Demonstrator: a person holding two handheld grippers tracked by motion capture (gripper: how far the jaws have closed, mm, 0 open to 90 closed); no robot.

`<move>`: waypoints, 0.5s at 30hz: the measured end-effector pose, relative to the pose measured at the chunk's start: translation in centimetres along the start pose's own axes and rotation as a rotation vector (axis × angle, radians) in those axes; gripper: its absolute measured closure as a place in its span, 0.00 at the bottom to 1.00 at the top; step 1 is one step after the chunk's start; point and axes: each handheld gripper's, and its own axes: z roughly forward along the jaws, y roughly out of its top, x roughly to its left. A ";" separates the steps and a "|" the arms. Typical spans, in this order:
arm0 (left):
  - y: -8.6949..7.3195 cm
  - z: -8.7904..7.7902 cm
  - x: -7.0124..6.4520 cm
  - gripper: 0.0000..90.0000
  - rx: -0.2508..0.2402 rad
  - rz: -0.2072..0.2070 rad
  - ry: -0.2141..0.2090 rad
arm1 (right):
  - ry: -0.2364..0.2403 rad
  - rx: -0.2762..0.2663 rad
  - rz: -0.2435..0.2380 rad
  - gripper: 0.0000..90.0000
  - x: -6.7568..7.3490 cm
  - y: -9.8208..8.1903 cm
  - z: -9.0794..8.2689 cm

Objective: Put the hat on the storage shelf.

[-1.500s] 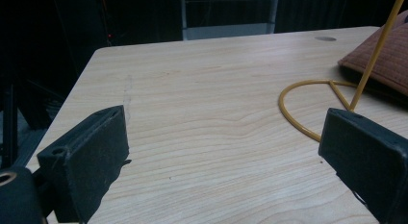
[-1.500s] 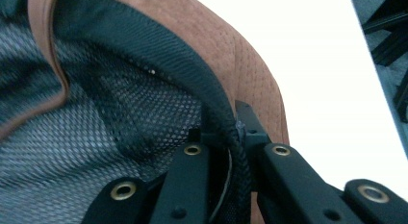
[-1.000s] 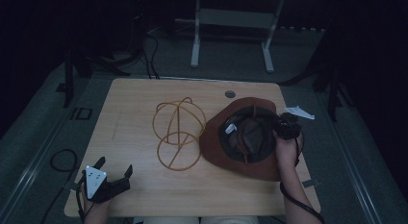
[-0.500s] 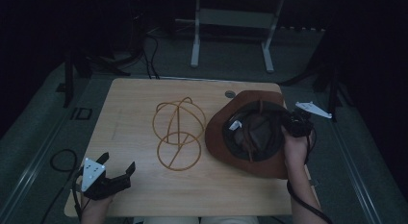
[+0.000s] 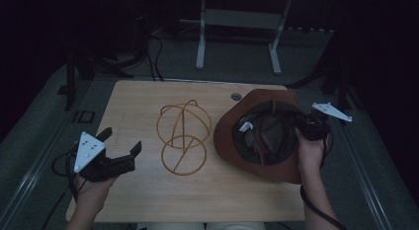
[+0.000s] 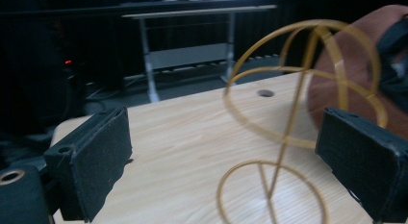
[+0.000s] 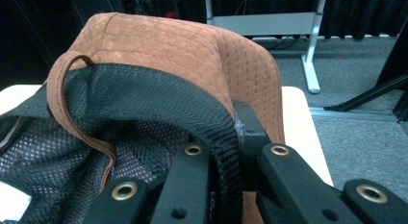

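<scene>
The brown hat lies crown-down at about three o'clock on the counter, its mesh lining facing up, just beside the wire hat stand that stands near the middle. The right tongs are clamped on the hat's far-right edge, pinching the brim and the black sweatband together (the right gripper view shows that band squeezed between the jaws). The left tongs gape wide at about eight o'clock, holding nothing and pointing at the stand.

The step in hand looks like lifting the hat onto the stand. To do it well, keep the pinch firm so the soft brim does not slip, turn the crown upward, and steady the light wire frame with the left tongs before lowering the hat over its dome.
</scene>
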 end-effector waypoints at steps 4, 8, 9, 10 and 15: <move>2.4 1.3 -1.4 0.07 -0.006 0.029 -0.051 | 0.002 0.000 0.002 0.95 -0.1 0.0 -0.2; 4.4 2.7 -2.9 0.08 -0.012 0.056 -0.101 | 0.005 0.000 -0.001 0.95 -0.1 0.1 -0.4; 4.4 2.7 -2.9 0.08 -0.012 0.056 -0.101 | 0.008 0.001 -0.004 0.95 -0.1 0.1 -0.5; 5.4 3.6 -3.8 0.08 -0.009 0.070 -0.123 | 0.008 0.001 -0.004 0.95 -0.1 0.1 -0.5; 6.8 5.7 -5.8 0.08 0.002 0.094 -0.159 | 0.006 -0.020 -0.004 0.95 -0.3 0.3 -1.2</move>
